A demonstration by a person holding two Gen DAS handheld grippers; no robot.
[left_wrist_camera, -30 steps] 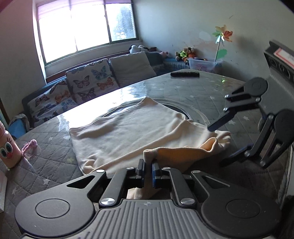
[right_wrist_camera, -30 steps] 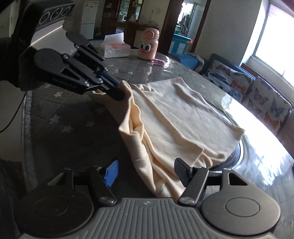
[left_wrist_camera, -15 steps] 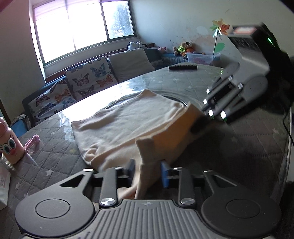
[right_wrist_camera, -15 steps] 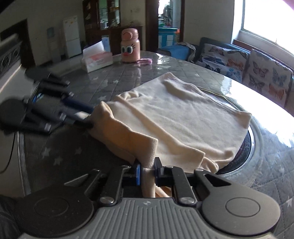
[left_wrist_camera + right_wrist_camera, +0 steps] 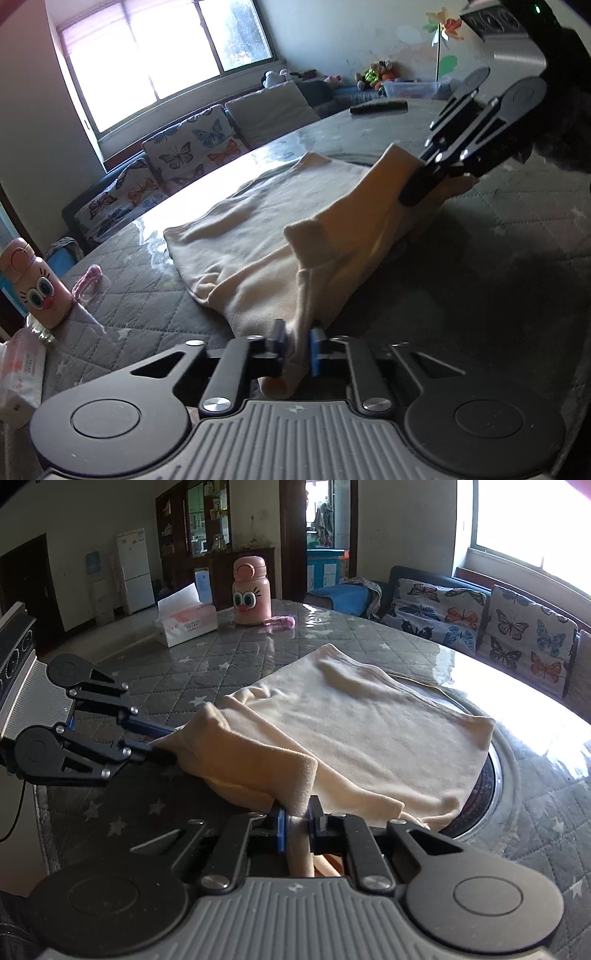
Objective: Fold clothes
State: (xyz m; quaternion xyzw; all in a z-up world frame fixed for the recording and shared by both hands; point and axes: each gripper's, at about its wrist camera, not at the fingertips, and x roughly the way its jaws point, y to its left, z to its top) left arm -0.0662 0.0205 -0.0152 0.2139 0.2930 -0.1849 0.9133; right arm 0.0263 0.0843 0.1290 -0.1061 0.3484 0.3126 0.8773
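A cream garment (image 5: pixel 258 221) (image 5: pixel 369 731) lies spread on the grey quilted table cover (image 5: pixel 480 277) (image 5: pixel 184 672). Its near edge is raised as a taut strip between my two grippers. My left gripper (image 5: pixel 297 334) is shut on one end of that strip, cloth pinched between the blue pads; in the right wrist view the left gripper (image 5: pixel 162 746) bites the cloth at the left. My right gripper (image 5: pixel 297 818) has its jaws closing, pads pressing on the other end of the strip. From the left wrist view, the right gripper (image 5: pixel 412 192) holds the cloth above the table.
A pink cartoon bottle (image 5: pixel 251 594) (image 5: pixel 40 288), a tissue box (image 5: pixel 186 622) and a pink hair tie (image 5: pixel 280 622) stand at the table's far side. A remote (image 5: pixel 378 107) lies near the opposite edge. A round inset ring (image 5: pixel 491 786) underlies the garment. A butterfly-cushion sofa (image 5: pixel 480 616) is behind.
The right gripper went from open around the garment's edge to shut on it. The left gripper let go, then shut again on the cloth. The edge now hangs stretched between them.
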